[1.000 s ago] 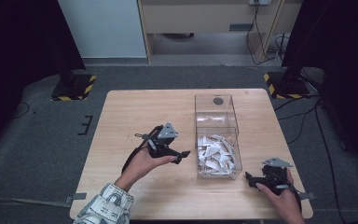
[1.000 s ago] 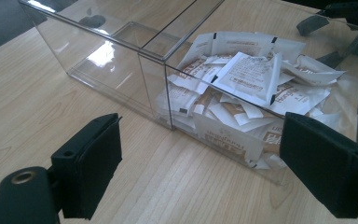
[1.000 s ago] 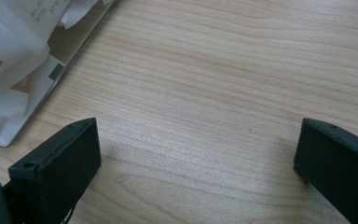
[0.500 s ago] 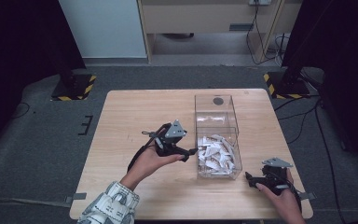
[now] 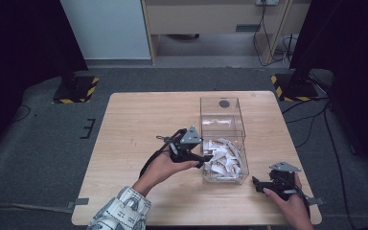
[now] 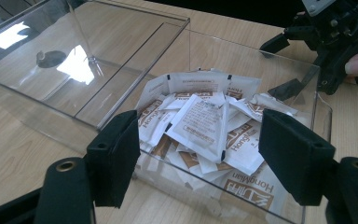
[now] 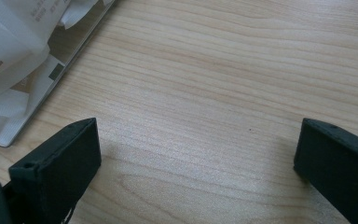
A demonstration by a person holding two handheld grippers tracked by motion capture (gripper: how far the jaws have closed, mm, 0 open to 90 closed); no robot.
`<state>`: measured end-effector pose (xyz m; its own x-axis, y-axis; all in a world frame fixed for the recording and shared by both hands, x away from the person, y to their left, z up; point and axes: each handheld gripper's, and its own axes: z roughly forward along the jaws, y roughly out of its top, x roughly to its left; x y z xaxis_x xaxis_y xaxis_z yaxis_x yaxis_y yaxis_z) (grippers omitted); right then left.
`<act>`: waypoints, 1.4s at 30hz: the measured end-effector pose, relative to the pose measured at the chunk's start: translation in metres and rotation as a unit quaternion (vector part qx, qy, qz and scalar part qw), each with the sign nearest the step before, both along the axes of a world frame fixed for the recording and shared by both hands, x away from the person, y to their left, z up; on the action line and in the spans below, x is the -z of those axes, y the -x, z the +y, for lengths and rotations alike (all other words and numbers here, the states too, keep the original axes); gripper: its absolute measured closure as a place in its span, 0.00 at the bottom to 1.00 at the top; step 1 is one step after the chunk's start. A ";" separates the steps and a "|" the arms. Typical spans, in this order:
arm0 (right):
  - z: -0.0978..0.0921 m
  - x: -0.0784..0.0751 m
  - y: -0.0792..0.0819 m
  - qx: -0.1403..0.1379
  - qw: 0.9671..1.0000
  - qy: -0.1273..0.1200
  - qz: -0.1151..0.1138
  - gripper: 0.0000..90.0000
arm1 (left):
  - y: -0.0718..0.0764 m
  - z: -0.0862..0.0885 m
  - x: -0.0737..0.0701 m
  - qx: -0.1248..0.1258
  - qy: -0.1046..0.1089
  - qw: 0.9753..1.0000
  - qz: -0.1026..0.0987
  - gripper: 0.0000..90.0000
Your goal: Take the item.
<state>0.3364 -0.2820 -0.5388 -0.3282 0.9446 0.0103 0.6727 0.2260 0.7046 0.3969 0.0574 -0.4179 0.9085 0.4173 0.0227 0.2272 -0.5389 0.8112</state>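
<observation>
The left gripper (image 5: 205, 159) hangs at the near-left wall of the clear two-compartment plastic box (image 5: 224, 108) on the pale wooden table (image 5: 134, 120), its jaws spread wide and empty over the heap of white-and-brown paper sachets (image 6: 200, 122) in the near compartment. The right gripper (image 5: 258, 182) rests on the table near the box's near-right corner, jaws also wide apart. The sachets look light, thin, floppy and slick, so pinching one raised edge of the topmost packet seems safest.

Clear shiny plastic box (image 6: 135, 51). White paper packets (image 6: 200, 122), smooth, brown print. Light wood table (image 7: 223, 84), smooth and matt. Black matt pads (image 6: 289, 161) on left gripper (image 6: 200, 163).
</observation>
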 end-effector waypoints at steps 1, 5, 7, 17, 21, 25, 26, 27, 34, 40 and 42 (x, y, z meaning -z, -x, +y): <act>0.000 0.000 0.000 0.000 1.000 0.000 0.000 0.01 | 0.000 -0.002 0.000 0.001 0.000 1.000 0.001 0.33; 0.000 0.000 0.000 0.000 1.000 0.000 0.001 0.01 | 0.000 -0.010 0.003 0.006 -0.007 1.000 0.004 0.38; 0.000 0.000 0.000 0.000 1.000 0.000 0.000 0.01 | -0.001 -0.015 0.004 0.001 -0.012 1.000 0.006 0.40; 0.000 0.000 0.000 -0.001 1.000 0.000 0.001 0.01 | 0.000 -0.034 0.011 0.025 -0.024 0.999 0.023 0.58; 0.000 0.000 0.000 -0.001 1.000 0.000 0.001 0.01 | -0.002 -0.038 0.015 0.025 -0.031 0.999 0.026 0.65; -0.001 0.000 0.000 -0.005 1.000 0.001 0.000 0.01 | -0.002 -0.042 0.018 0.029 -0.036 0.999 0.026 0.71; -0.001 0.000 0.000 -0.005 1.000 0.001 0.000 0.01 | -0.002 -0.043 0.018 0.029 -0.038 0.998 0.027 0.71; 0.000 0.000 0.000 -0.004 1.000 0.001 0.000 0.01 | -0.002 -0.043 0.019 0.027 -0.039 0.998 0.028 0.71; -0.001 0.000 0.000 -0.006 1.000 0.002 0.000 0.01 | -0.004 -0.048 0.021 0.019 -0.049 0.998 0.029 0.75; -0.001 0.000 0.000 -0.006 1.000 0.002 0.000 0.01 | -0.005 -0.052 0.024 0.019 -0.053 0.998 0.030 0.79; -0.001 0.000 0.000 -0.006 1.000 0.002 0.000 0.01 | -0.006 -0.053 0.024 0.019 -0.058 0.998 0.028 0.80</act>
